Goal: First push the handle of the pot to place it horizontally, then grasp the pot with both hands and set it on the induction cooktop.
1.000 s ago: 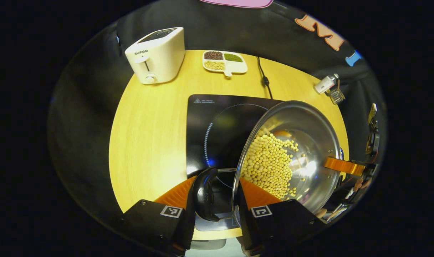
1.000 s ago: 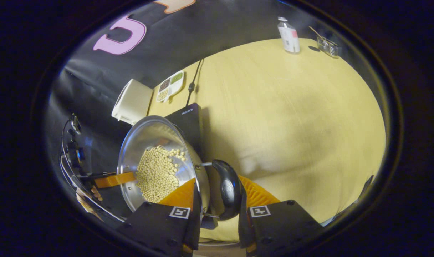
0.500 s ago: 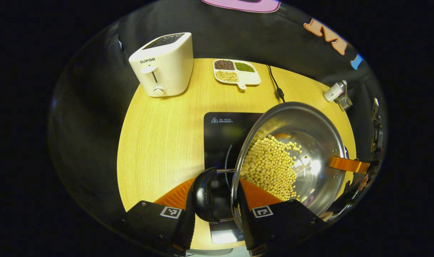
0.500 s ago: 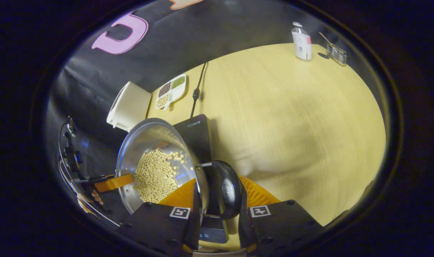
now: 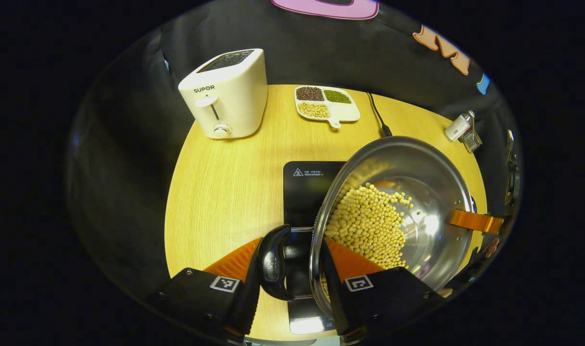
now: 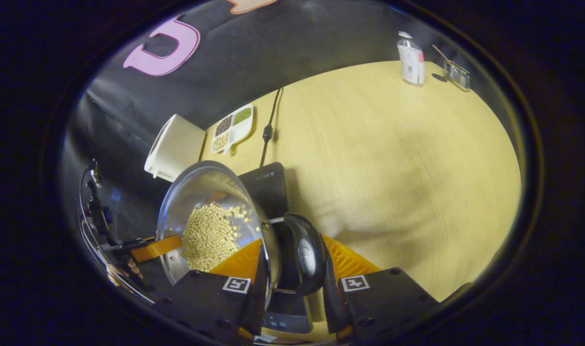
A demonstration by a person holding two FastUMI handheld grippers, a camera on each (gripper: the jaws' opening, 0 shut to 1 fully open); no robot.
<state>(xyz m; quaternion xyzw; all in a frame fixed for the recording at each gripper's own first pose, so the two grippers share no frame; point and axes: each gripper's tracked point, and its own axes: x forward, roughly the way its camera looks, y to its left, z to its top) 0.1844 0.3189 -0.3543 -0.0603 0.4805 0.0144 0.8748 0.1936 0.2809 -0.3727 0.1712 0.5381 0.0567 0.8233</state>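
Left gripper [image 5: 292,271] pinching one black pot handle [image 5: 273,262], right gripper [image 6: 292,274] pinching the other handle [image 6: 305,254]. Pot [image 5: 398,206] up in the air over the cooktop [image 5: 305,192], near the table's [image 5: 215,192] front edge. Shiny, hard, heavy with beans [image 5: 364,226] (could roll and spill if tipped). Best held by both handles. Toaster [image 5: 227,93], bean tray [image 5: 327,102] and bottle [image 6: 411,60] far back, out of the way.
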